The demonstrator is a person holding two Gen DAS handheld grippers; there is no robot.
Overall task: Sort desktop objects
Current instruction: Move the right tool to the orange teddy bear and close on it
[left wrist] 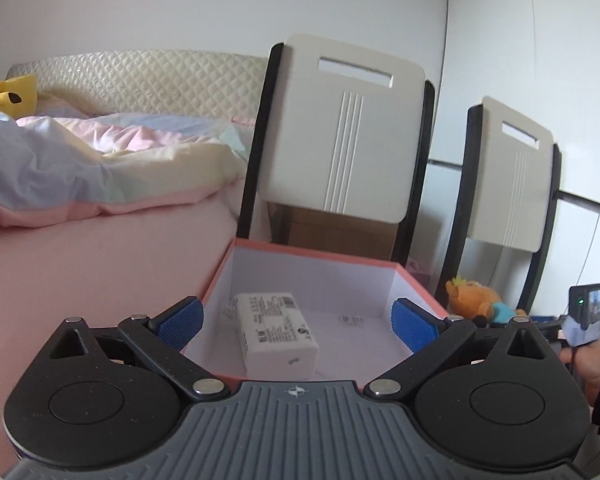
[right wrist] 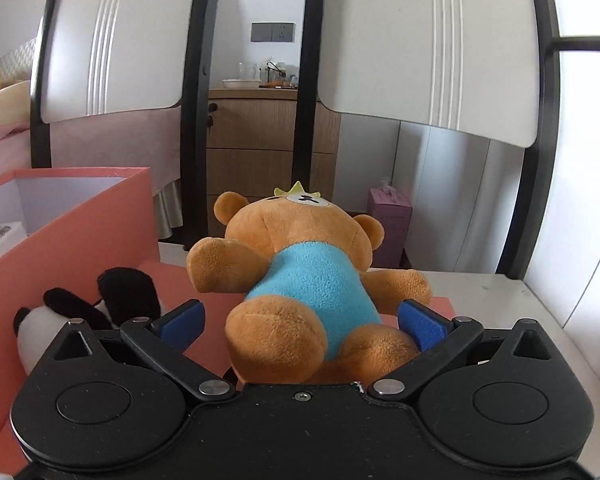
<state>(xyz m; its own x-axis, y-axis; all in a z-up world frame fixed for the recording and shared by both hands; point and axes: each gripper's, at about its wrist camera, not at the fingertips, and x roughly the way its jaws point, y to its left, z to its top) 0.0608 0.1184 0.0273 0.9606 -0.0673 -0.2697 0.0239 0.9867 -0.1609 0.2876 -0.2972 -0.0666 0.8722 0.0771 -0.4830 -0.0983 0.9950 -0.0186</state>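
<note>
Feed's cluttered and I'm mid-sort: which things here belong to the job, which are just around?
Job:
- pink box
- white carton inside it
- brown teddy bear between the open right gripper fingers
- panda plush

Just around:
- two chairs
- bed
- yellow plush
- wooden cabinet

Two white chairs (left wrist: 340,128) stand behind the table; bed (left wrist: 80,248) with pastel duvet (left wrist: 100,160) at left; wooden cabinet (right wrist: 256,144) beyond
</note>
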